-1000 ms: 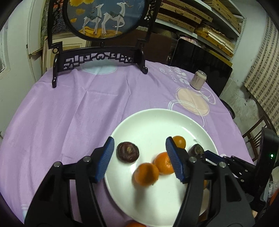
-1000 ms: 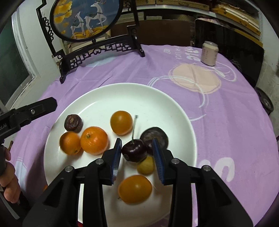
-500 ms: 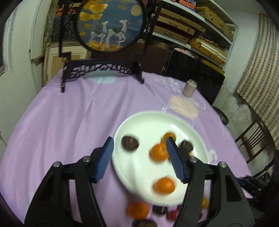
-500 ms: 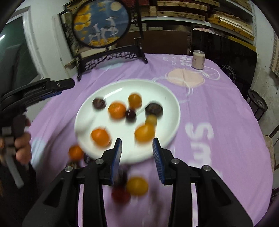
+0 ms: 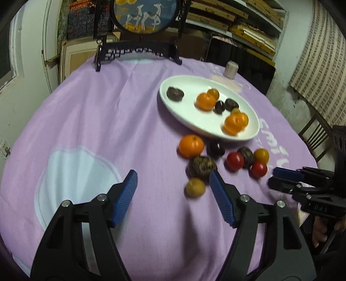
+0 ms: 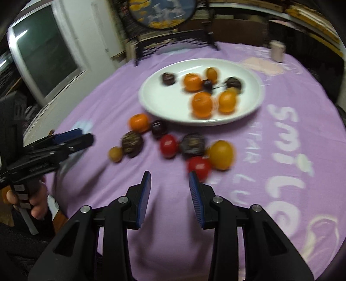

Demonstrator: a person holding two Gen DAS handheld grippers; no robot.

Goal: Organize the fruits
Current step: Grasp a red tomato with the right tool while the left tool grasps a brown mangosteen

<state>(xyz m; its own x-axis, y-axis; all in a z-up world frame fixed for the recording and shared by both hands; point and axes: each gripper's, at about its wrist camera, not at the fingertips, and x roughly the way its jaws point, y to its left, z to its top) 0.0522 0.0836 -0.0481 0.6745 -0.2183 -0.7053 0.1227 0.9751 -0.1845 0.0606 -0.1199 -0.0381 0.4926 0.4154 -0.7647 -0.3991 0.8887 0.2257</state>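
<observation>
A white plate on the purple cloth holds several fruits: oranges and dark fruits. In front of the plate several loose fruits lie on the cloth: an orange, two red tomatoes, dark passion fruits, a yellow-orange fruit and a small brownish one. My left gripper is open and empty, near the small brownish fruit. My right gripper is open and empty, just short of a red tomato.
A framed round deer picture on a black stand is at the table's far edge. A small can stands behind the plate. A chair is off the table's right side.
Both grippers have pulled back and up from the plate. The dark cherry the right gripper was around now lies on the plate. The loose fruits in front of the plate have come into view.
</observation>
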